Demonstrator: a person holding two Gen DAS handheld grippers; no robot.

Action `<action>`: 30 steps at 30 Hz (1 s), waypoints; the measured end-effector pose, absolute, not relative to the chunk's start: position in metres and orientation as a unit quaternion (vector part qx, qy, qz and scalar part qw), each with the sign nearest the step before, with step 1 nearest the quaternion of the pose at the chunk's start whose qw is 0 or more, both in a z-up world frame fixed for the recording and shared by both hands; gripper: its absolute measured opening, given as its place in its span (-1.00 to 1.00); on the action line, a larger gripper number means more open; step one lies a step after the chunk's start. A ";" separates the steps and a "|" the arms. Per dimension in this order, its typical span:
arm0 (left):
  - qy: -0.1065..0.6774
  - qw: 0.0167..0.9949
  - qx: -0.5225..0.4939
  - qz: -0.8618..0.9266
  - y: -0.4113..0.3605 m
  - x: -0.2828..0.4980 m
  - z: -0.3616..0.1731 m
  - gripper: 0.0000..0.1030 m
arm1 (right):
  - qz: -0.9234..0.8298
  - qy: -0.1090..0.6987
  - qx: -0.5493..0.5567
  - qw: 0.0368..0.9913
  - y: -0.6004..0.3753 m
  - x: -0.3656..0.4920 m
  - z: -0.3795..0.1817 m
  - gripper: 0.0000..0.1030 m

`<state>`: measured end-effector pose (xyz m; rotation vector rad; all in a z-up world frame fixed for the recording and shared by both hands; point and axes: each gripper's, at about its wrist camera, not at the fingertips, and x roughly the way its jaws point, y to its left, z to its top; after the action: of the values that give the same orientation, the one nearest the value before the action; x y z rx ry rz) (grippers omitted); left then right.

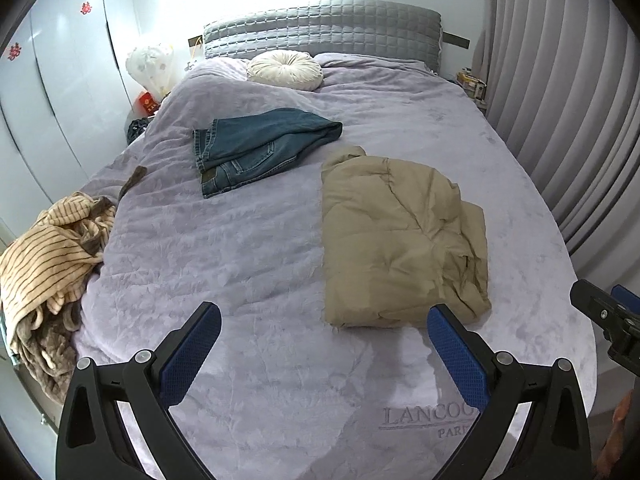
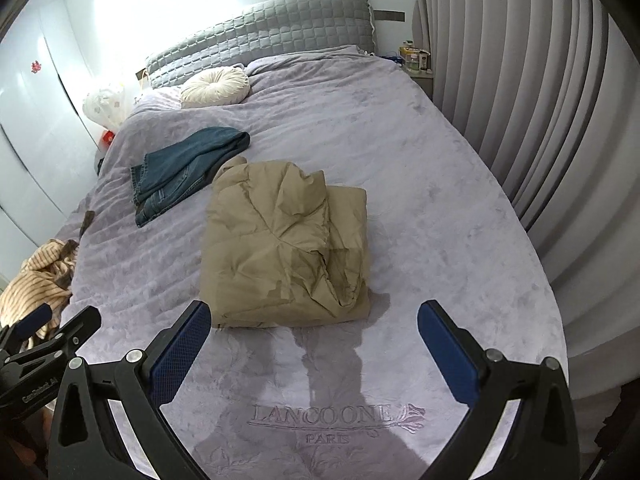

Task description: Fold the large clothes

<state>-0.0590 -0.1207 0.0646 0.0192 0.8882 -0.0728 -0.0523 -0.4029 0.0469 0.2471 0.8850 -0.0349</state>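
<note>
both the left claw (image 1: 324, 320) and right claw (image 2: 314, 316) hang spread apart and empty above the bed (image 1: 248, 248), near the folded tan jacket (image 2: 284, 244).

bed (image 2: 400, 160): lilac cover | on it: tan jacket (image 2: 280, 240), jeans (image 2: 184, 168), round cushion (image 2: 216, 86), striped garment (image 1: 44, 256)

A home bedroom — made bed (image 1: 280, 240), quilted headboard (image 1: 320, 28), wardrobe doors (image 1: 60, 80) and pleated curtains (image 1: 560, 100).
</note>
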 end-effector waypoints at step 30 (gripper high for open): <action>0.426 0.904 0.015 -0.035 -0.122 -0.068 0.067 1.00 | -0.019 0.431 0.125 0.894 -0.401 -0.061 0.043 0.99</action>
<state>-0.0680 -0.1215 0.0670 0.0306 0.8799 -0.0718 -0.0606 -0.4014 0.0434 0.2587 0.8933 -0.0396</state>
